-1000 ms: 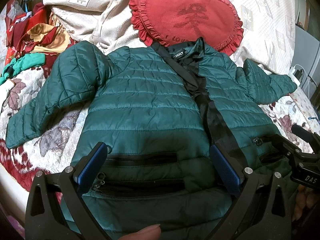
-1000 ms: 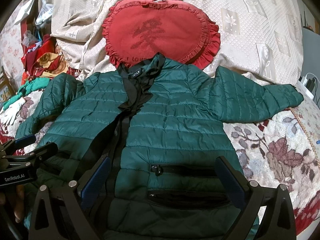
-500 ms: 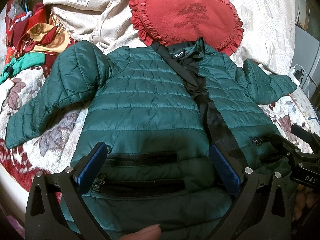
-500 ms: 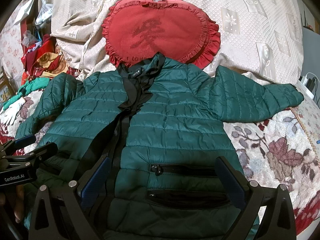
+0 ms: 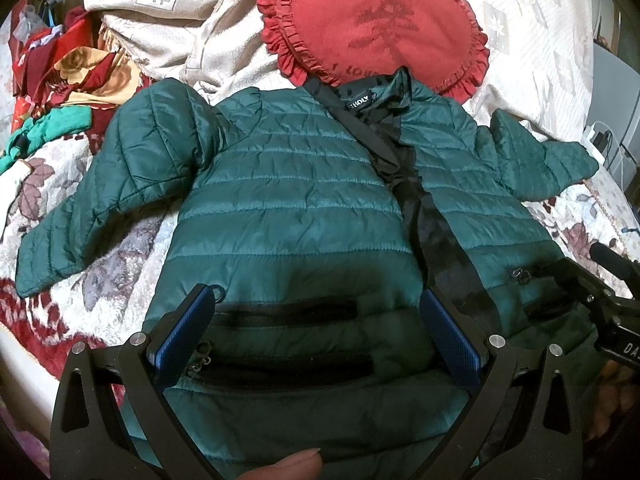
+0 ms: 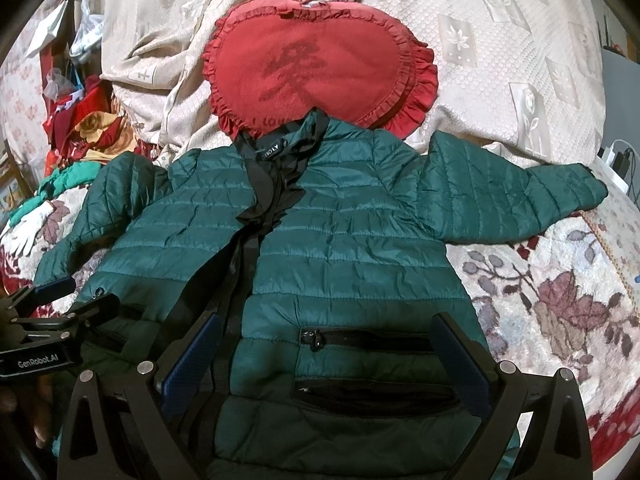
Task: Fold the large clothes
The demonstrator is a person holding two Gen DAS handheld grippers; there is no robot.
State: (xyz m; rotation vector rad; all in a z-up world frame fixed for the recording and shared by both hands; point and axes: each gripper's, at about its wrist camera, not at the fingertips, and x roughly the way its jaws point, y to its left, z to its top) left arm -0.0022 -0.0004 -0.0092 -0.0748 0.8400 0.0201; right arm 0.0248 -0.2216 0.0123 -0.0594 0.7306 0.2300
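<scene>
A dark green quilted puffer jacket [image 5: 288, 208] lies face up on the bed, front closed with a black placket, both sleeves spread out; it also shows in the right wrist view [image 6: 352, 240]. My left gripper [image 5: 320, 324] is open, jaws wide apart, low over the jacket's left front pocket near the hem. My right gripper [image 6: 326, 344] is open, jaws wide apart, over the right front pocket. Each gripper shows at the edge of the other's view. Neither holds anything.
A red heart-shaped frilled cushion [image 5: 372, 28] lies just beyond the collar. A beige bedspread [image 6: 500, 40] covers the back. Loose colourful clothes [image 5: 60, 80] are piled at the far left. A floral blanket [image 6: 560, 300] lies under the jacket. A charger and cables [image 6: 616, 156] sit at the right edge.
</scene>
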